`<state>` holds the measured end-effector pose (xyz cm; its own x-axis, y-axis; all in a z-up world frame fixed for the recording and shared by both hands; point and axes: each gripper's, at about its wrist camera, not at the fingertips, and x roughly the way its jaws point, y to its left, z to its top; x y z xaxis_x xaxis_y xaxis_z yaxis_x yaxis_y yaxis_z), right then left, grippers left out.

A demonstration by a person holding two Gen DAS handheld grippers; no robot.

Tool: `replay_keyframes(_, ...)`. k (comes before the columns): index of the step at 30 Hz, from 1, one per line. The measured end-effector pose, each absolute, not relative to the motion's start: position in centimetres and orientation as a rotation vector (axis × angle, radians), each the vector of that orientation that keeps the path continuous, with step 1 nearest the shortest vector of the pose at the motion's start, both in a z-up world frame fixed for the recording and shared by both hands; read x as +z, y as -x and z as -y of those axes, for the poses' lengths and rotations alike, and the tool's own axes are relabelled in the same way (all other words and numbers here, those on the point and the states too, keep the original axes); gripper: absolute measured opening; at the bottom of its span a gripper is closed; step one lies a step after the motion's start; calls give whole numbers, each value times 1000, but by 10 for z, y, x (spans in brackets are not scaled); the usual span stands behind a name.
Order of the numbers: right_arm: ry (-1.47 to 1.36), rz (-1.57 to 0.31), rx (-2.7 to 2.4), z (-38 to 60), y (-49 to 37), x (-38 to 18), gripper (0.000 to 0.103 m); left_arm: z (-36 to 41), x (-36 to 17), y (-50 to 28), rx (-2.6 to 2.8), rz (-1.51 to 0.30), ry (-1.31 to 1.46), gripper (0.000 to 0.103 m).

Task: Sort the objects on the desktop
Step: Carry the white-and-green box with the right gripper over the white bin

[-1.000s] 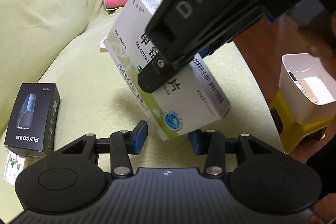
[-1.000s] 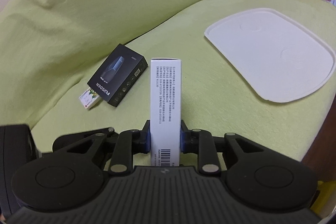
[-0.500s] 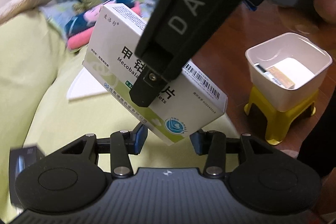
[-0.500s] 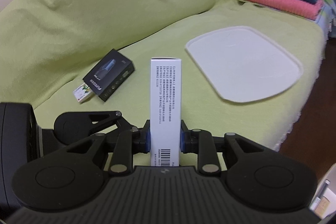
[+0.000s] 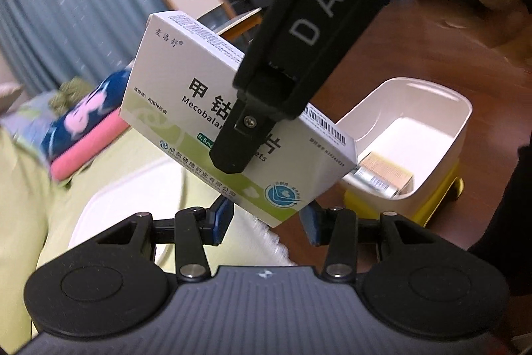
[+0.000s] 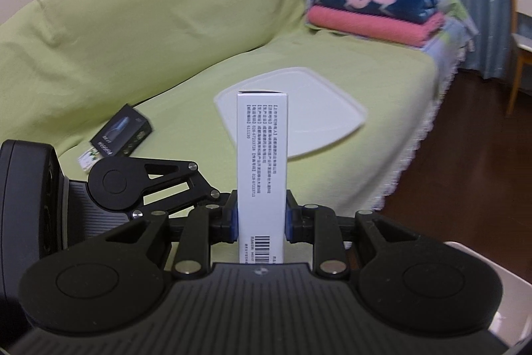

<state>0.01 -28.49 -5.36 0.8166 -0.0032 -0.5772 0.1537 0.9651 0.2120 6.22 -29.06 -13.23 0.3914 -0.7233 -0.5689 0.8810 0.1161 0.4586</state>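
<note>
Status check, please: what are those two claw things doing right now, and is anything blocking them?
Right gripper shut on medicine box. Left gripper open, empty. White bin nearby, already holding items. Nothing in the way.

Clamped between the fingers (image 6: 232, 220) of the right gripper (image 6: 261, 222): a white medicine box (image 6: 262, 162), upright. Beyond it, on the green sofa (image 6: 149, 32), a white tray (image 6: 319, 108). Far left, a black box (image 6: 121, 135). Far right, folded towels (image 6: 375, 9).
</note>
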Motion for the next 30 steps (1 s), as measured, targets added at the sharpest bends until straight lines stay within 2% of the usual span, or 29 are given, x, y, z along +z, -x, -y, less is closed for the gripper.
replay_keyframes(15, -285, -613, -250, 359, 75, -48, 22, 376, -138, -22, -1383, -154, -882, 51)
replay_keyframes(30, -337, -641, -303, 390, 97, -70, 22, 404, -154, -16, -1512, -218, -883, 51)
